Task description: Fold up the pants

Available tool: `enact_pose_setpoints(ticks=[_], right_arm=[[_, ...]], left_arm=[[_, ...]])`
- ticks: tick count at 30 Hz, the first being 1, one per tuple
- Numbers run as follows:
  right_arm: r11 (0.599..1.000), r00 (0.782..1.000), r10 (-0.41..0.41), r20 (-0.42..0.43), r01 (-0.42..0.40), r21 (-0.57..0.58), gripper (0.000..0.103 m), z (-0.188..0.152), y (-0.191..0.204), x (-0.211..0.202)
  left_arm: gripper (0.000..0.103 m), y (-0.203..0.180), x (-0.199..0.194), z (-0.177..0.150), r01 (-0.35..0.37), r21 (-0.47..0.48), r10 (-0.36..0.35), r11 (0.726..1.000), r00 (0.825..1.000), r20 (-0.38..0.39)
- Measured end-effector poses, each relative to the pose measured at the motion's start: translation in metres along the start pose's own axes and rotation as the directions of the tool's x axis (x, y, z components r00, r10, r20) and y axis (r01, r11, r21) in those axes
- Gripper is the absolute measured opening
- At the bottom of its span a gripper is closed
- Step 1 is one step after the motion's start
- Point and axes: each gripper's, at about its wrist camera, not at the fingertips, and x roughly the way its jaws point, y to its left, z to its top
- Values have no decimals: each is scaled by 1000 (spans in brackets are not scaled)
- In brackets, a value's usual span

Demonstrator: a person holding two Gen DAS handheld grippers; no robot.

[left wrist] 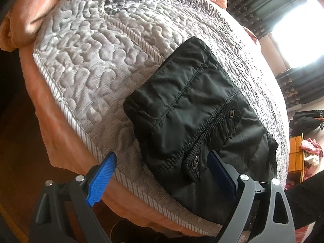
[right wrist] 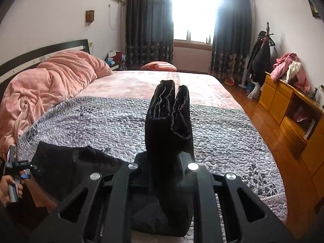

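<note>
Right now the right gripper (right wrist: 162, 162) is clamping a folded bundle of the black pants (right wrist: 170, 119), its jaws drawn narrow on the cloth. The gripped part is standing up from between the fingers, with the leg cuffs pointing ahead of the gripper and showing their layered edges. More of the dark cloth is spilling down beneath the fingers and off to their left, where it is lying on the grey quilted cover (right wrist: 101, 121).

Meanwhile the left gripper (left wrist: 162, 174) is hanging over the waistband end of the pants (left wrist: 192, 105) with its blue fingers (left wrist: 101, 180) spread wide. The left-hand finger is sitting over the striped edge of the cover (left wrist: 81, 64), clear of the garment. The right-hand finger is lying against the dark cloth near a metal snap (left wrist: 196, 159); whether it is pressing or only brushing the fabric is unclear. Ahead of this gripper the elastic waistband is lying flat, with a second eyelet (left wrist: 231, 113) further along it.

In the right wrist view, the person's hand (right wrist: 9, 190) is holding the left gripper's handle at the far left, just beside the pants. Beyond both grippers a pink duvet (right wrist: 50, 81) is heaped at the head of the bed, and a wooden cabinet (right wrist: 287, 109) is standing far to the right.
</note>
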Motion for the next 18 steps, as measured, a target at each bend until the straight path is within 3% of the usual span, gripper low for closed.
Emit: enact_pose_setpoints(ticks=[18], right_arm=[[986, 999, -46, 1, 45, -158, 14, -10, 38, 16]], left_arm=[[91, -4, 3, -9, -11, 28, 11, 1000, 1000, -10]])
